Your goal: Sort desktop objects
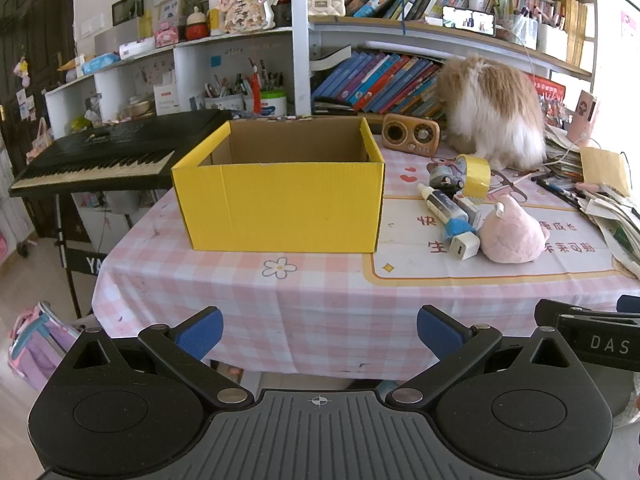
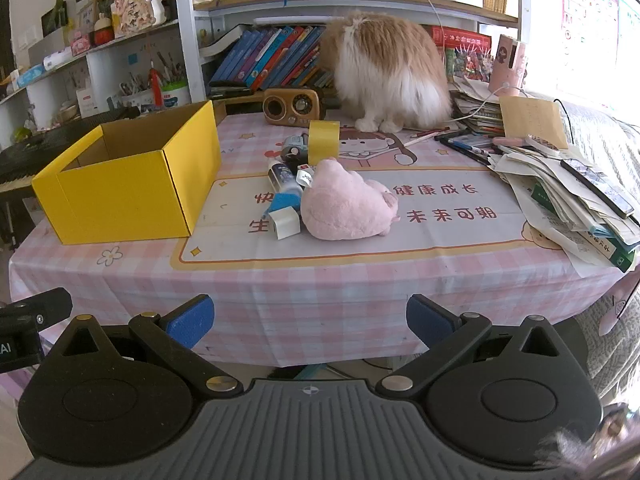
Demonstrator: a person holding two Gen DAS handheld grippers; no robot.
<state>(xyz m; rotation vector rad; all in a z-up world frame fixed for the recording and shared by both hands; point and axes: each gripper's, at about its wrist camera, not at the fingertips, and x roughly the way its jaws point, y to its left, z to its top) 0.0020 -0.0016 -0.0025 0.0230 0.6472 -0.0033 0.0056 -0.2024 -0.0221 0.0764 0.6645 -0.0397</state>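
- Nothing sorted yet, by the look of it: yellow box (image 1: 280, 204) stands open toward the worktop's left edge, inner walls bare as far as visible, floor of the box hidden.
- Still waiting in a small heap just right of the box, near the worktop's middle: pink plush toy (image 2: 346, 204) at the front, white charger plug (image 2: 285, 222) touching its left side, glue tube (image 2: 285, 178) with blue cap behind the plug.
- Farther back in the same heap: roll of yellow tape (image 2: 323, 141) standing on edge, and a small toy car (image 2: 294, 148) beside it.
- Whole heap left to move, so judged at the very start.
- Left tool (image 1: 319, 334) held off the worktop's front edge, blue fingers wide apart, gripping nothing.
- Right tool (image 2: 310, 322) likewise short of the front edge, fingers spread, empty.
- Not part of the heap: wooden radio (image 2: 291, 106) and a fluffy cat (image 2: 386, 76) along the back edge, loose papers and books (image 2: 568, 204) piled at the right edge, checked pink cloth (image 2: 320, 288) over the worktop.
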